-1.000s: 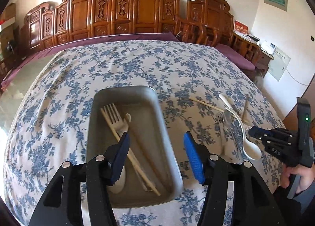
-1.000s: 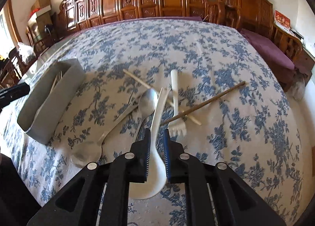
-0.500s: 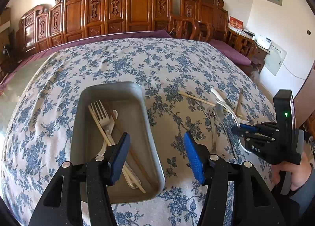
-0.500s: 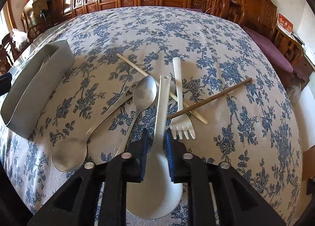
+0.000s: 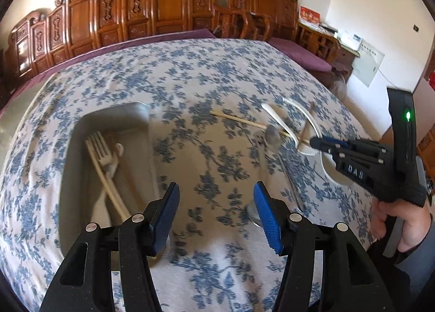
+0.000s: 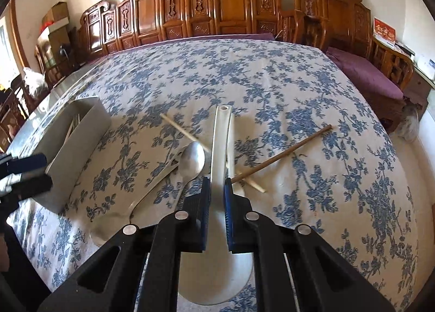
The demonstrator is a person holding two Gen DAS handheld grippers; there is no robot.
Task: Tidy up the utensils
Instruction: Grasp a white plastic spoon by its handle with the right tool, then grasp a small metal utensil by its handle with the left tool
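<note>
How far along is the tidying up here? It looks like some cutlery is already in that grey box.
Partly done. The grey tray already holds a fork and chopsticks. The right gripper is closed on the white spoon; the left gripper is open and empty. On the tablecloth remain two metal spoons, a white fork and two loose chopsticks.

White ladle-like spoon (image 6: 221, 149) raised, handle pointing away; metal spoons (image 6: 191, 161), two chopsticks (image 6: 282, 155) crossed mid-table (one pale, one brown); grey tray (image 5: 81, 154) holds fork (image 5: 104, 153), near left edge.
</note>
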